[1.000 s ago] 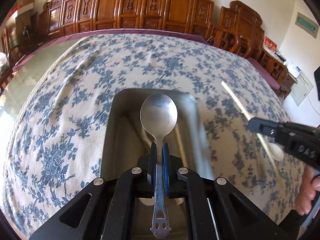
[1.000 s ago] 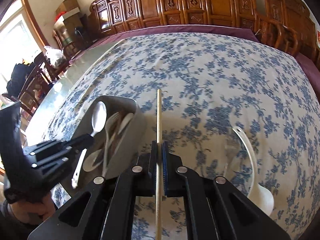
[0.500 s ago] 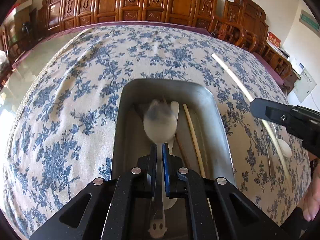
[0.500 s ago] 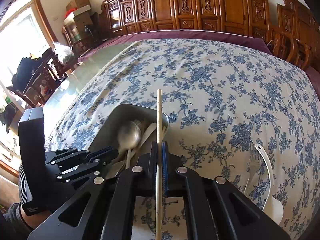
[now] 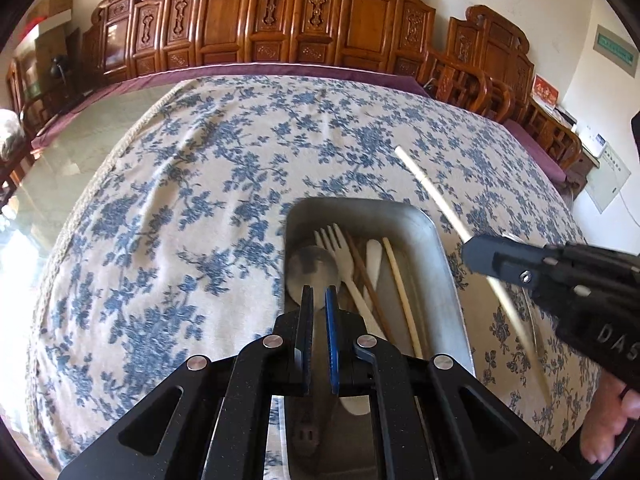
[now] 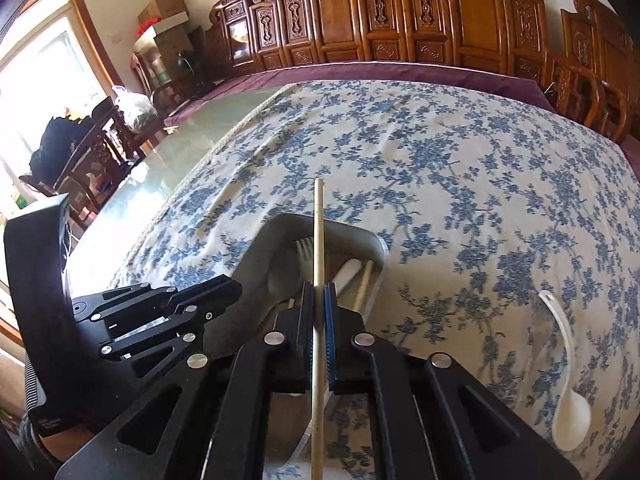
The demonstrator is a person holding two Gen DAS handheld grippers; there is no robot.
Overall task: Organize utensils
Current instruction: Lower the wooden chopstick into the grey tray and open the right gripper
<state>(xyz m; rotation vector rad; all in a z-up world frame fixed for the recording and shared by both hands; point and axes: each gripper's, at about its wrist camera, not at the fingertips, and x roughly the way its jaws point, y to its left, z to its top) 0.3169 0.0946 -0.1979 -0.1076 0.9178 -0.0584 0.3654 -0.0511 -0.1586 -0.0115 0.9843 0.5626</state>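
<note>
Left gripper (image 5: 319, 302) has let go, jaws nearly together, its steel spoon (image 5: 311, 270) now lying in the metal tray (image 5: 440, 264) while right gripper (image 6: 319, 300) stays clamped on a pale wooden chopstick (image 6: 319, 240).

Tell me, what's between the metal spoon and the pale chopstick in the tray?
In the left wrist view, a white fork, a brown chopstick and a white handle lie between them.

A home dining room is shown, marked by a large table (image 6: 460, 184) covered in a blue-flowered cloth (image 5: 208, 208), carved wooden chairs (image 6: 404, 12) lined up beyond its far edge, stacked cardboard boxes (image 6: 164, 20) by a bright window (image 6: 36, 64), and a metal tray (image 5: 436, 264) of cutlery.
</note>
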